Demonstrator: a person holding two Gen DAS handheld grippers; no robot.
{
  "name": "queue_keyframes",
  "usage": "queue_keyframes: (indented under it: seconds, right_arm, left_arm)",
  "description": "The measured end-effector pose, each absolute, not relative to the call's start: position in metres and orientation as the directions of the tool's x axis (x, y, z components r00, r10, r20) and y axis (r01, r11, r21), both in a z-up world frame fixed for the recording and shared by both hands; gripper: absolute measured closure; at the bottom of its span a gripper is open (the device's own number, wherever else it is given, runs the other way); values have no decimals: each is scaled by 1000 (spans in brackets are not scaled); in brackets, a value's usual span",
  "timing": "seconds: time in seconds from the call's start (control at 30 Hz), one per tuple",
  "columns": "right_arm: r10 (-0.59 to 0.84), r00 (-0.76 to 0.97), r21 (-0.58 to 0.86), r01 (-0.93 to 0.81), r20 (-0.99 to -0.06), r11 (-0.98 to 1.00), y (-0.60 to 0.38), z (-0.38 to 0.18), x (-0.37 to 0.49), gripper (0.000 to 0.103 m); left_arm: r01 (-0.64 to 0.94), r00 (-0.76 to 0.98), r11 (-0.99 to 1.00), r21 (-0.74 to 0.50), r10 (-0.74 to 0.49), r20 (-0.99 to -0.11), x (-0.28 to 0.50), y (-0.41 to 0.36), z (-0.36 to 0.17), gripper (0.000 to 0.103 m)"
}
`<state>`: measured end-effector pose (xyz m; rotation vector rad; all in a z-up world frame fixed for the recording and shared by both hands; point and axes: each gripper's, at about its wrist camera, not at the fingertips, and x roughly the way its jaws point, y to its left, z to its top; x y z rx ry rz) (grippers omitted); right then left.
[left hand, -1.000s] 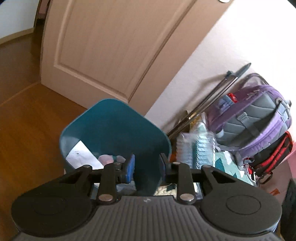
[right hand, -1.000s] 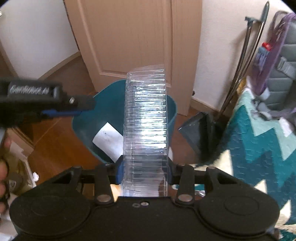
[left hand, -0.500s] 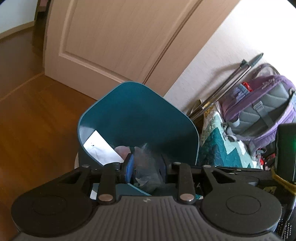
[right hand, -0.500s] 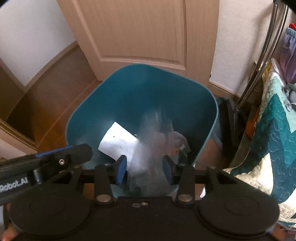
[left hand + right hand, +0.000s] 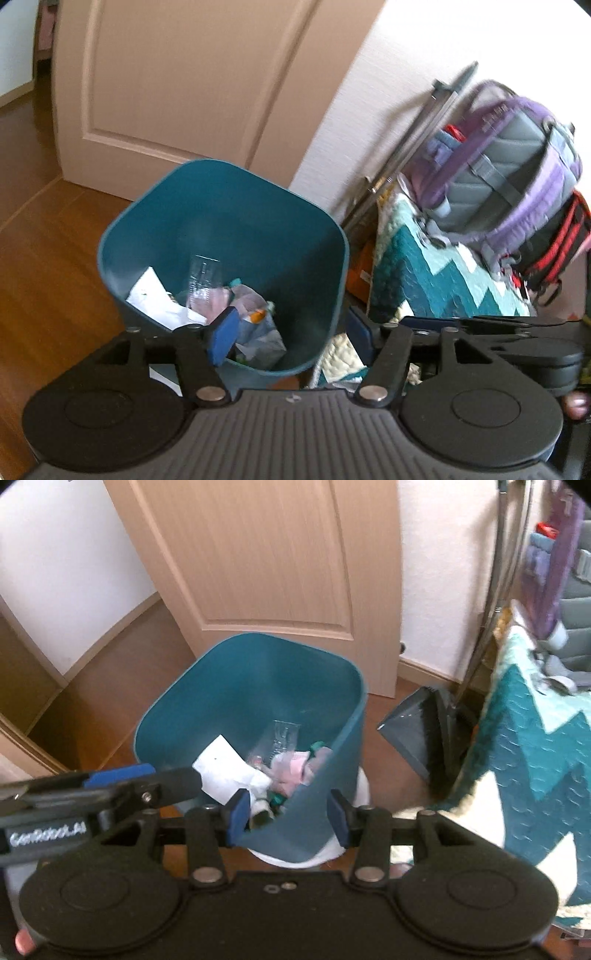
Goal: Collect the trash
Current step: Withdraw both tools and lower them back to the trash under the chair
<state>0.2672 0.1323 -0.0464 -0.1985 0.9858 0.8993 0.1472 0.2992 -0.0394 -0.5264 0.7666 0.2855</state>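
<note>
A teal trash bin (image 5: 229, 206) (image 5: 258, 672) stands on the wooden floor before a door. Inside lie a clear plastic container (image 5: 203, 277) (image 5: 284, 734), white paper (image 5: 155, 299) (image 5: 221, 768) and crumpled wrappers (image 5: 255, 321) (image 5: 291, 771). My left gripper (image 5: 291, 332) is open and empty above the bin's near rim. My right gripper (image 5: 286, 812) is open and empty, its jaws either side of the bin's near corner. The left gripper shows at the left of the right wrist view (image 5: 110, 790), and the right gripper at the right of the left wrist view (image 5: 480, 332).
A beige door (image 5: 192, 81) and a white wall stand behind the bin. A teal zigzag quilt (image 5: 443, 280) (image 5: 535, 738) lies to the right, with a purple backpack (image 5: 509, 166) on it. A grey dustpan (image 5: 417, 731) and metal poles (image 5: 406, 155) lean by the wall.
The right gripper held a clear plastic container, moved over the bin and let it go; it now lies in the bin. Both grippers opened wider and pulled back from the bin.
</note>
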Motion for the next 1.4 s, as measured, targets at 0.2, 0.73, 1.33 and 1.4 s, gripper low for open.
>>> queue_keyframes:
  seconds: [0.2,0.73,1.33,1.4]
  right_arm:
    - [590,250,247,-734,-768,632,72,-42,268,54]
    - [574,277,307,-629,-771,715,-85,-99,266,47]
    - [460,57,349,-571,-886,743,-133,-301,276,45]
    - [429,33,318,-620,-903,718,-121,-319,272,45]
  left_arm:
    - [-398,671,856,-330,27,-741,159,263,-44,37]
    - [-286,632,908,-306,-61,-773,206,160,-94,18]
    - [-431,214,893,-128,-37,-976,224,111,-310,3]
    - [-427,132,899,-94,-41,-990,220,113,-340,3]
